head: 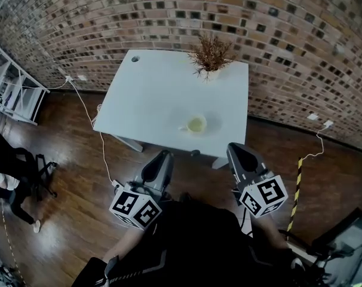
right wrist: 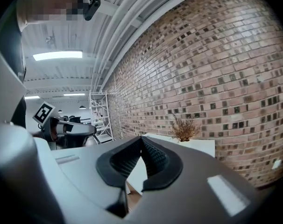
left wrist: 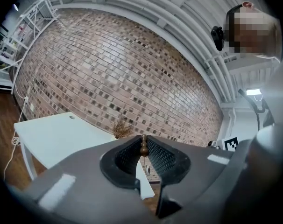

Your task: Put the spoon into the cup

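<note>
Spoon: pinched in my left tool (left wrist: 143, 138); only a small brown knobbed end of the spoon (left wrist: 143, 147) shows between the ribbed pads, standing upright. I cannot see the bowl end in any view.
Left tool: pressed on the spoon, held short of the cup (head: 196, 124) and off the near edge of the worktop (head: 151, 94).
Right tool: (right wrist: 141, 140) pads pressed together with nothing between them; it sits to the right of the left tool, likewise short of the cup.
Cup: stands alone on the worktop toward its near edge, handle to the left as I look down; it is well apart from both tools.
Cup contents: pale yellowish inside. I cannot tell liquid from glaze, and no spoon is in it yet.
Other item: a dried plant (head: 211, 55) stands at the far edge beyond the cup; what holds it is too small to tell.
Step in hand: carrying the spoon toward the cup, as I judge it.
Doing it well: bring the left tool above the rim and tip the spoon so its free end points down. Lower it inside the wall, and spread the pads only once it rests inside. The grip is on a thin knob, so I should avoid knocking it against the rim or the spoon may swivel.
Spare tool: the right tool could steady the cup by its side if it slides.
</note>
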The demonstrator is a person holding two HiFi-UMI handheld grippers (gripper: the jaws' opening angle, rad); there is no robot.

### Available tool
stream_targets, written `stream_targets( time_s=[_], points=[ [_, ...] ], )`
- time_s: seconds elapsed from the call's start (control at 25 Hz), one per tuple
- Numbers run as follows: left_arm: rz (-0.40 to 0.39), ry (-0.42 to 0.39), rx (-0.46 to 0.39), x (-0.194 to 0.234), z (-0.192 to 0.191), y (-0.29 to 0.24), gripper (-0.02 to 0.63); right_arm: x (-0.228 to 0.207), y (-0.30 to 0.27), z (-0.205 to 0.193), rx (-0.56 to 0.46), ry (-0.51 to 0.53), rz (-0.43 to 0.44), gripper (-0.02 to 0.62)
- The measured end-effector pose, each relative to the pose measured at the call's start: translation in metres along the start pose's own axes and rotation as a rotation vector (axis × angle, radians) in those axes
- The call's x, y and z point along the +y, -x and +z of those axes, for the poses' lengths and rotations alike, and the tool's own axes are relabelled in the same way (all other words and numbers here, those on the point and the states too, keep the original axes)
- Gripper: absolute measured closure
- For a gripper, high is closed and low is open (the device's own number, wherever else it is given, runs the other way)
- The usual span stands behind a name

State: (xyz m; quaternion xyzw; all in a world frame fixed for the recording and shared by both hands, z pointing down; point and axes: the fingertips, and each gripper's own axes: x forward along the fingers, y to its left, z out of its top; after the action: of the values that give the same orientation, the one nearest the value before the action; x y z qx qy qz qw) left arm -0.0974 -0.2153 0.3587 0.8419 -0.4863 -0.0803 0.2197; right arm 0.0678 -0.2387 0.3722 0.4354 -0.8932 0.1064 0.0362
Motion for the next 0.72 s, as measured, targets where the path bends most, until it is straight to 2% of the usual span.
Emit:
stream_targets(
  time_s=[0.16, 0.44, 0.72],
  points=[
    [-0.024, -0.005, 0.015, 0.024, 0.012, -0.018, 0.571, -0.006, -0.027, 0.002, 0.004, -0.008, -0.031, 0.589],
    [-0.002, -0.005, 0.026, 0.053, 0.024, -0.070, 0.571, -0.045, -0.076, 0.011, 0.019, 0.003, -0.022, 0.589],
    [0.034, 0.003, 0.059, 0.064, 0.023, -0.109, 0.571, -0.073, -0.105, 0.016, 0.017, -0.007, 0.018, 0.589]
  ],
)
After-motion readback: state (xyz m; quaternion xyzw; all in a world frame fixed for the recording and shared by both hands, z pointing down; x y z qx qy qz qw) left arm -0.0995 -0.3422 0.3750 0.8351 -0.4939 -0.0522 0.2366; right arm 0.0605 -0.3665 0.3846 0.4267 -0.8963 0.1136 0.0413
